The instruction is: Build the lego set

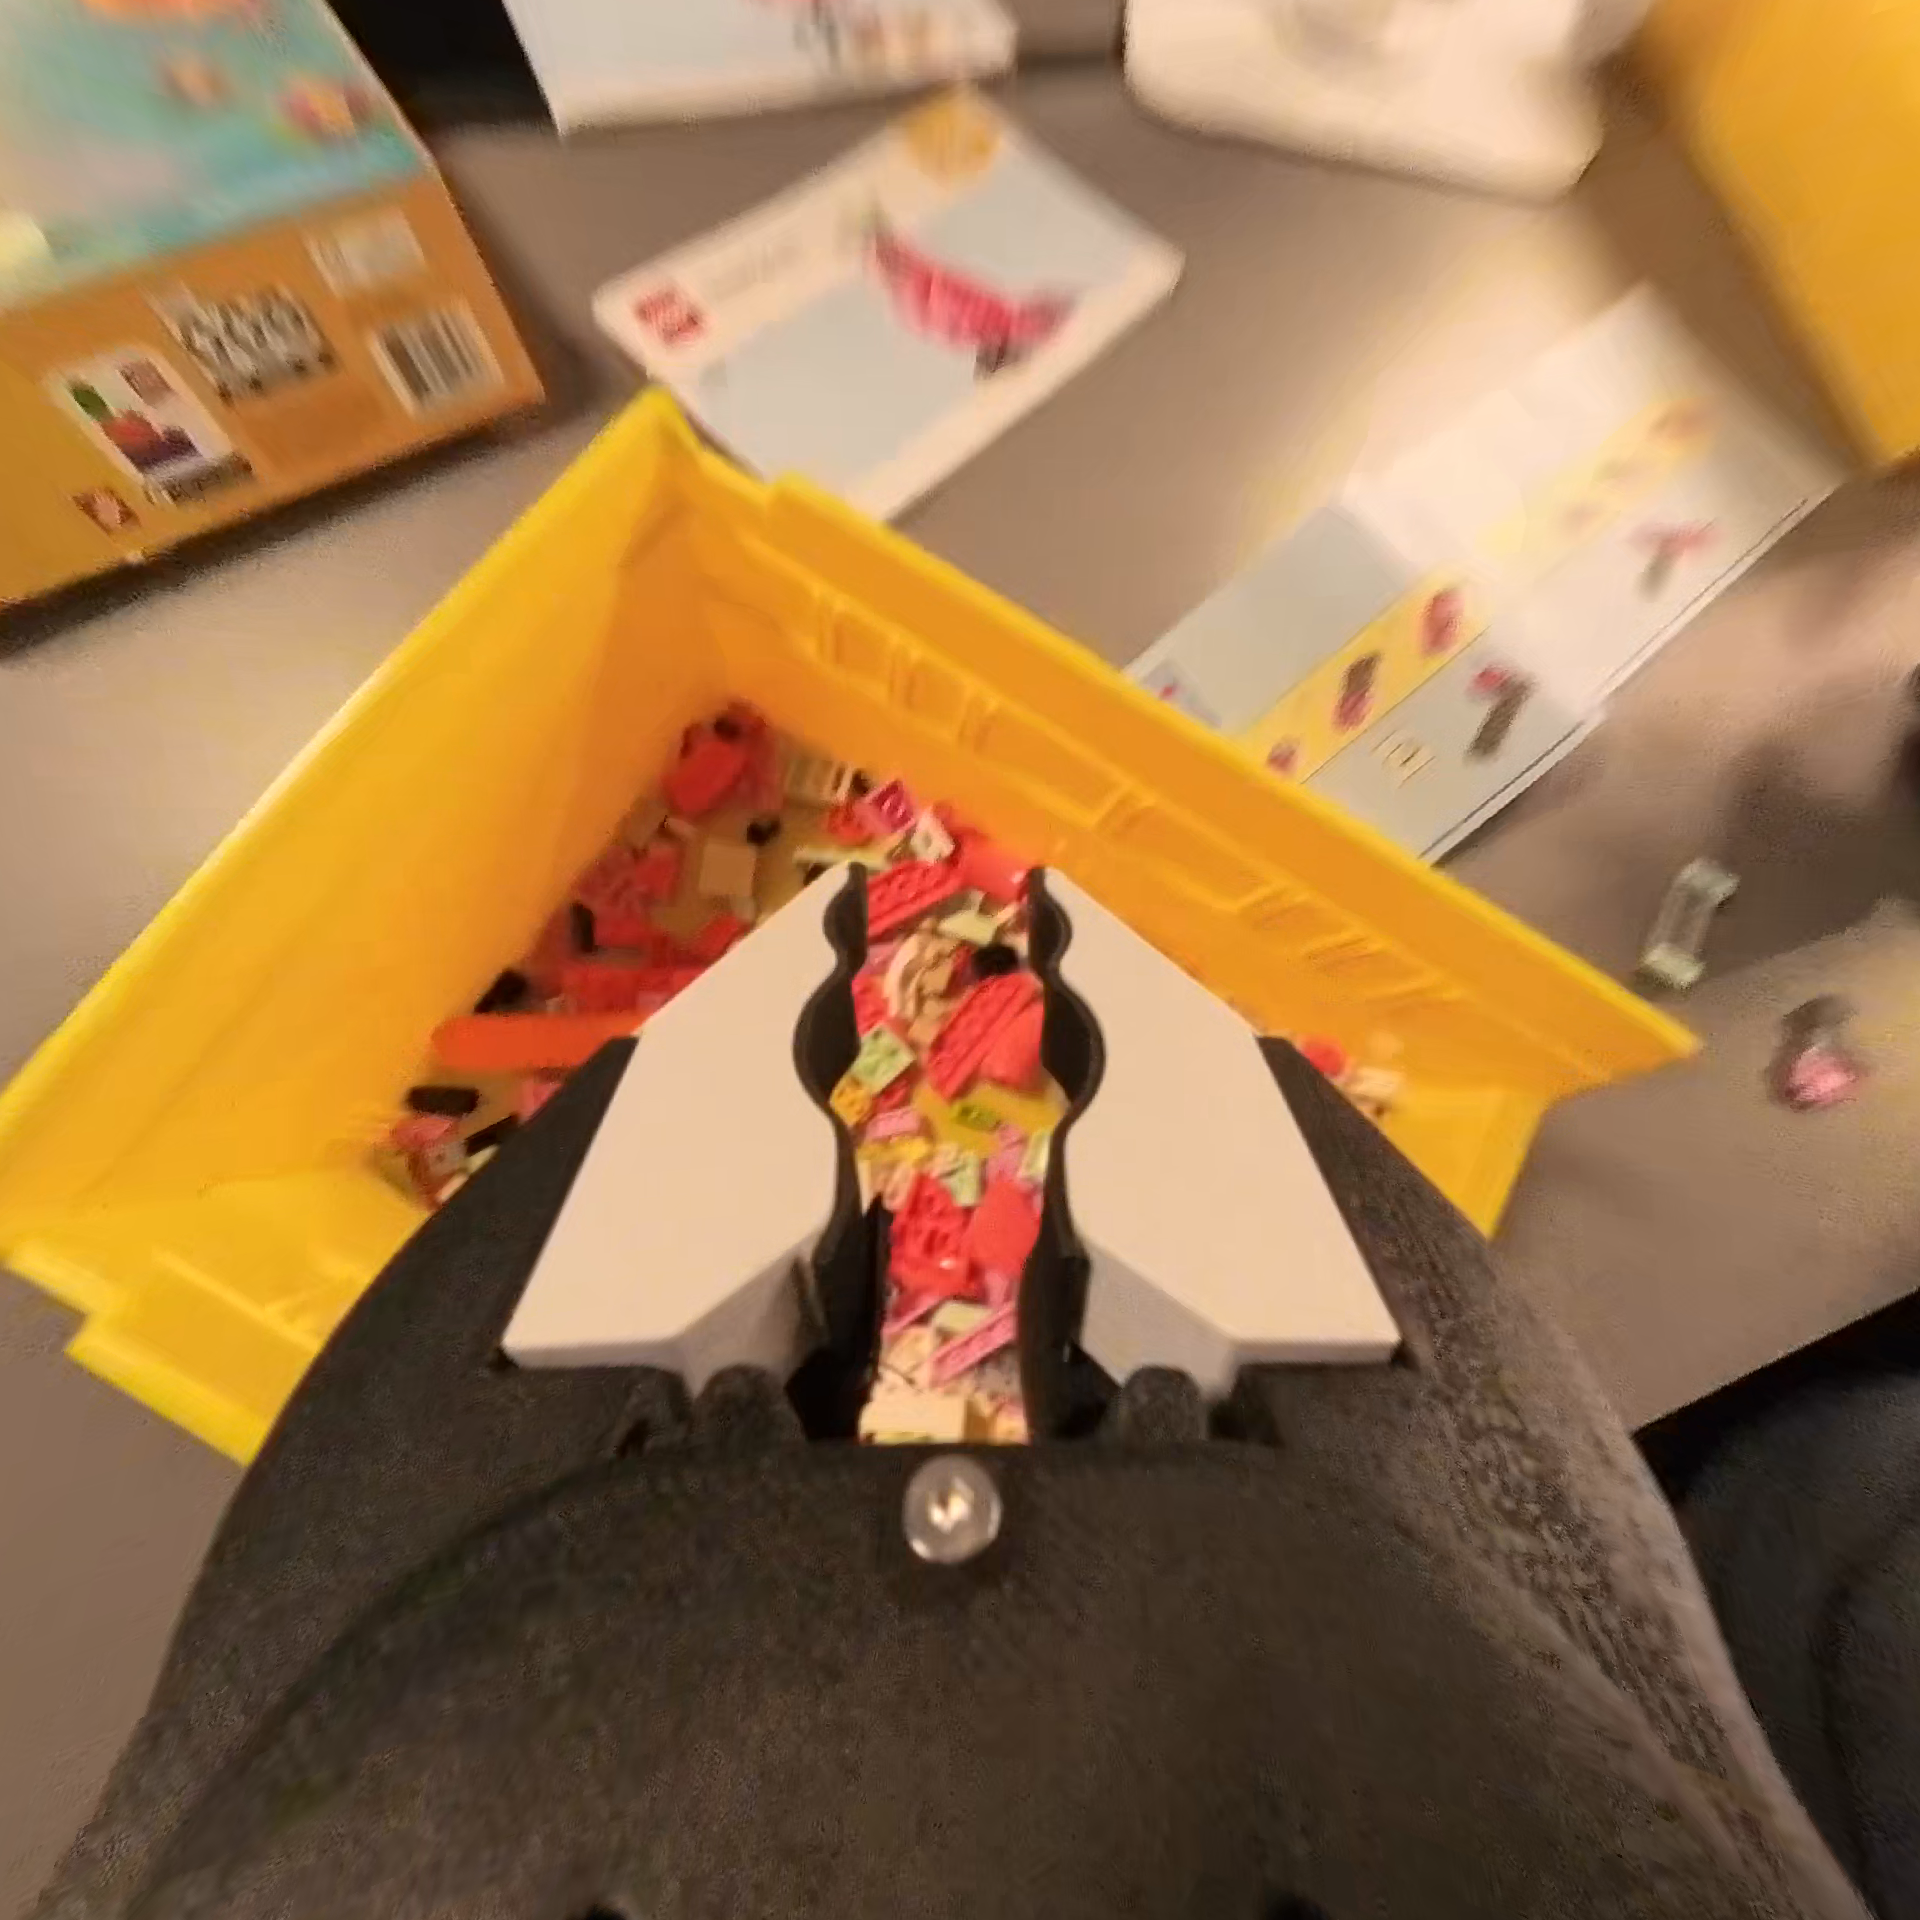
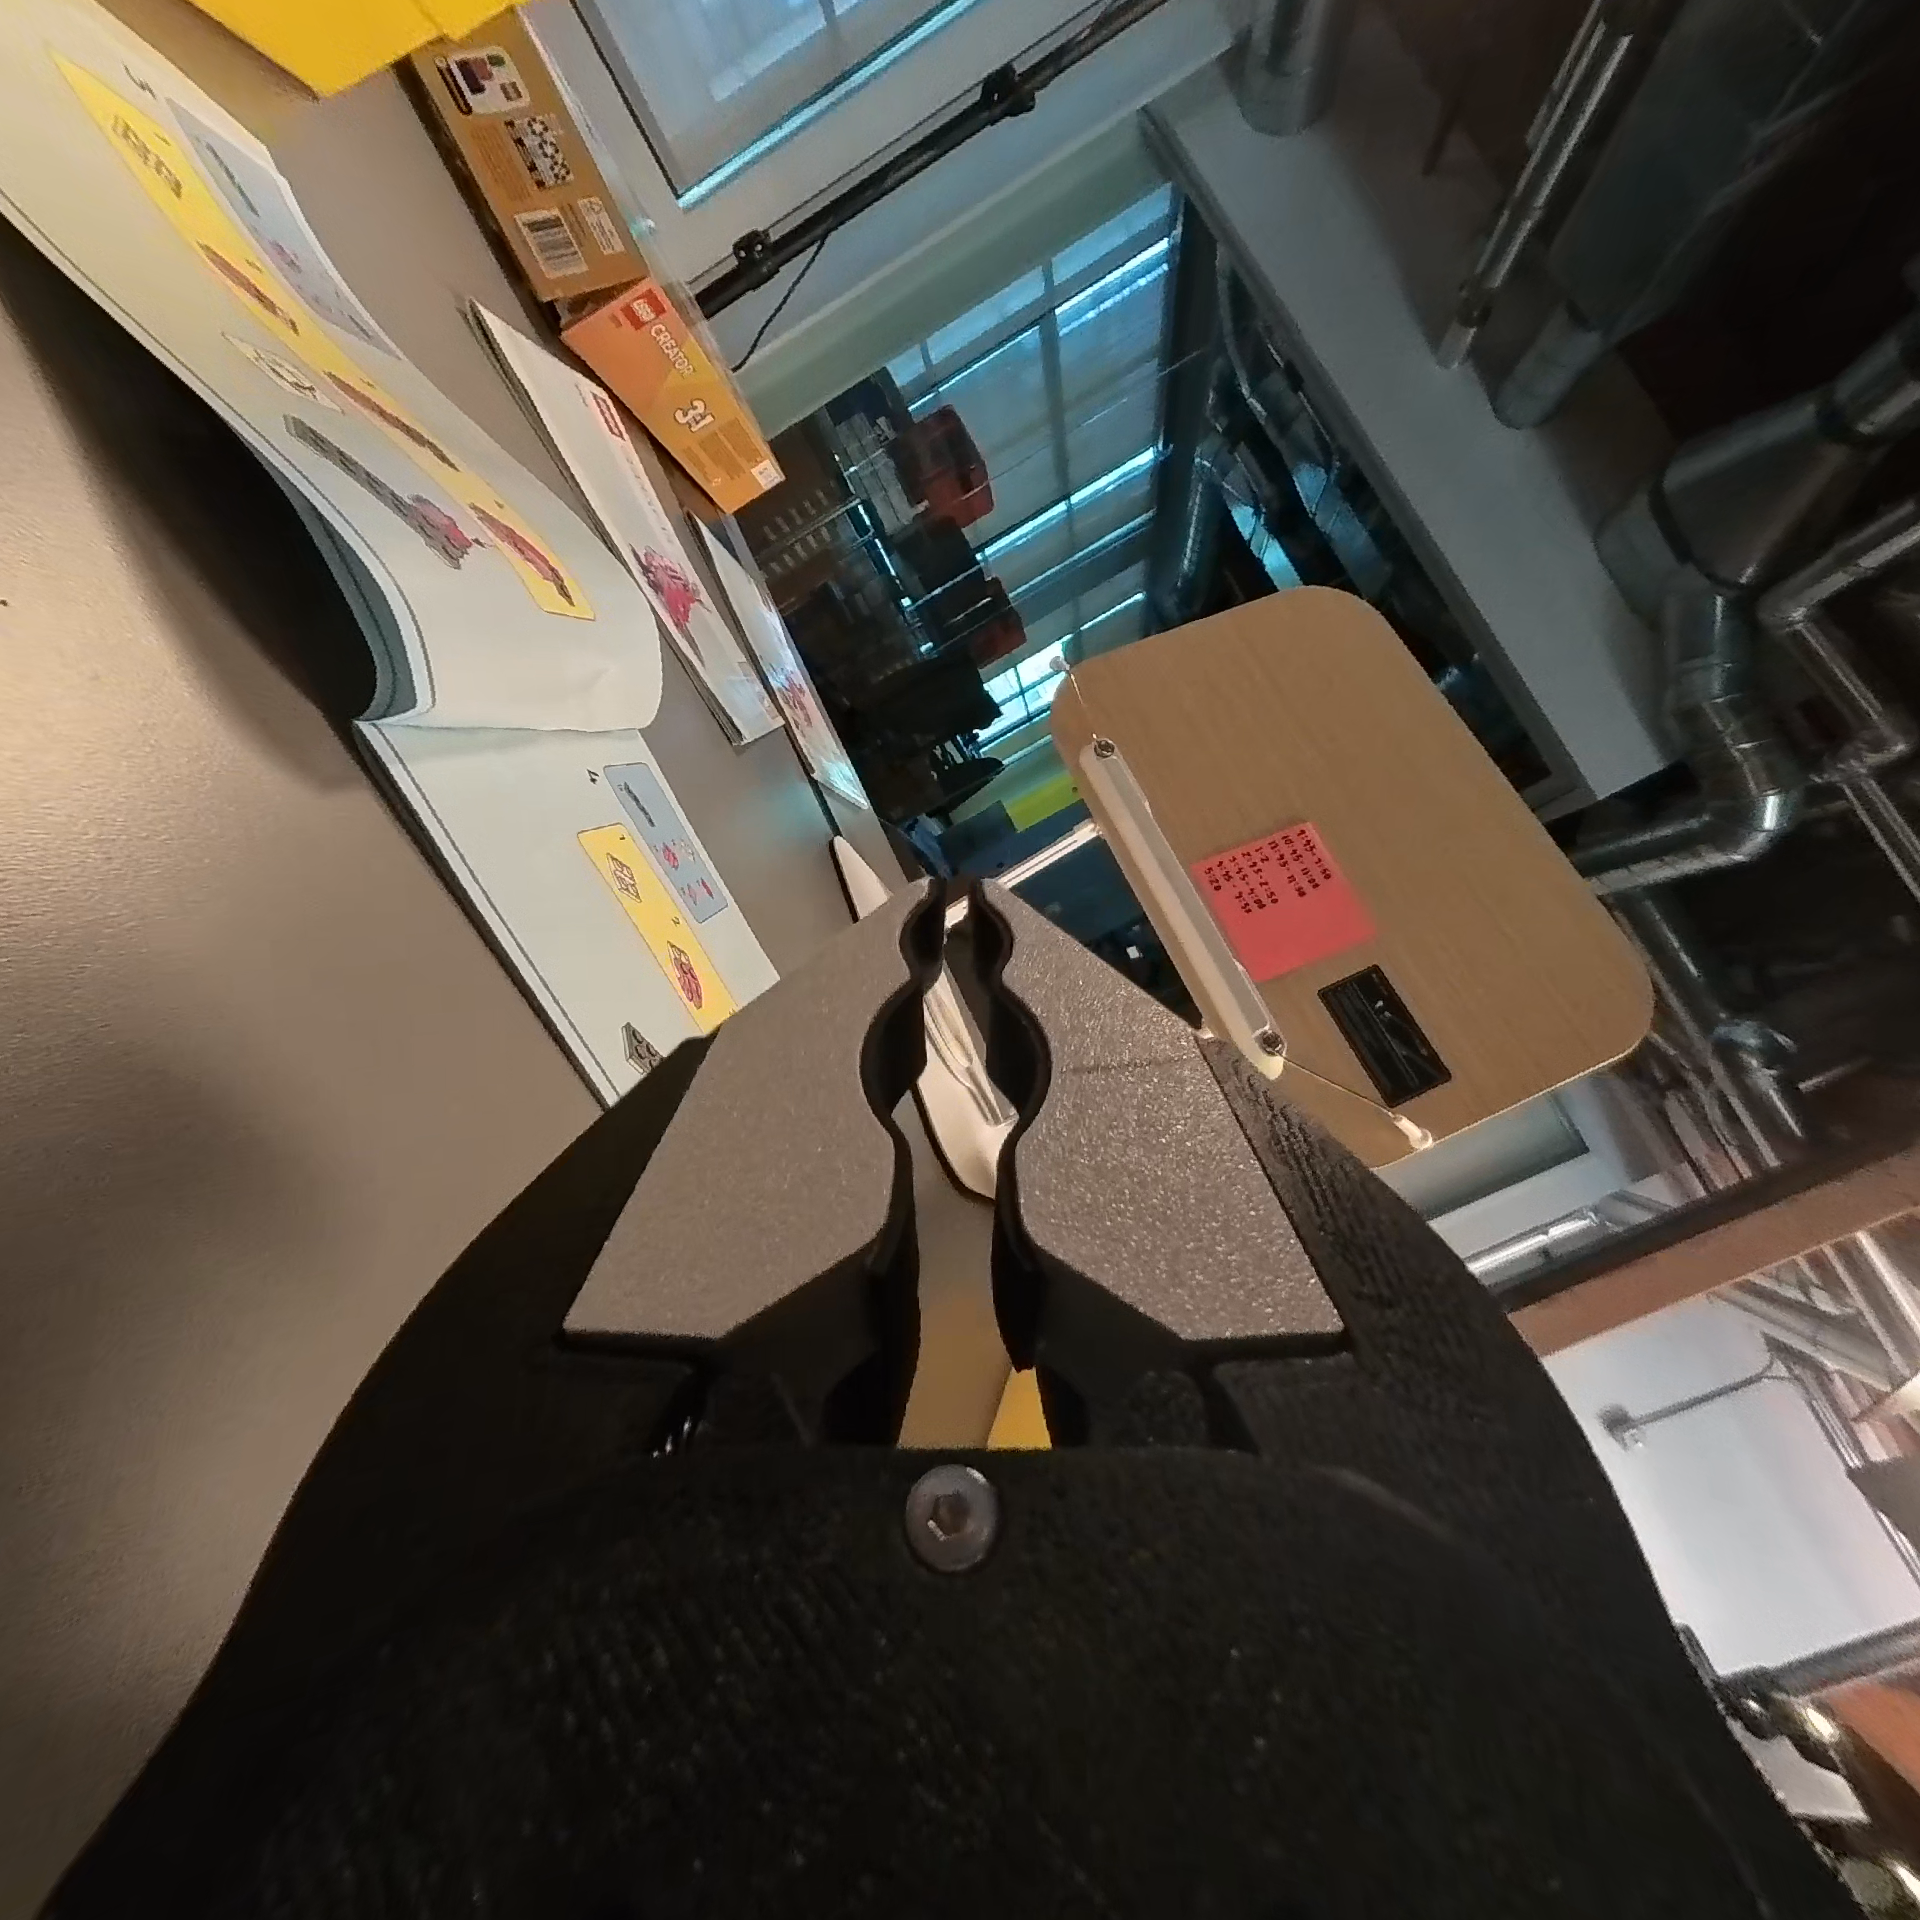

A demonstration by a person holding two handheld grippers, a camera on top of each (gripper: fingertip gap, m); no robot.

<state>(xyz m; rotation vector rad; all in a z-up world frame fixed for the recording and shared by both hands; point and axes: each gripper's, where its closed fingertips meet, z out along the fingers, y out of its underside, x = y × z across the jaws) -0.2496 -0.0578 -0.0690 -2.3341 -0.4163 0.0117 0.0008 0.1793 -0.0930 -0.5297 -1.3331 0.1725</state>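
My left gripper (image 1: 945, 883) hangs over an open yellow bin (image 1: 1143, 748) filled with many small bricks (image 1: 966, 1039), mostly red, pink and pale green. Its jaws stand partly apart with nothing pressed between them; the bricks show through the gap from below. The view is blurred. My right gripper (image 2: 958, 888) is shut, with its fingertips almost touching and nothing visible between them. It is held tilted above the grey table (image 2: 156, 935), next to an open instruction booklet (image 2: 499, 790).
Booklets (image 1: 894, 301) and an open one (image 1: 1455, 644) lie beyond the bin. A cardboard box (image 1: 239, 343) stands far left. Two small loose pieces (image 1: 1683, 925), (image 1: 1813, 1060) lie on the table at the right. More boxes (image 2: 675, 395) and a wooden panel (image 2: 1403, 769) show in the right wrist view.
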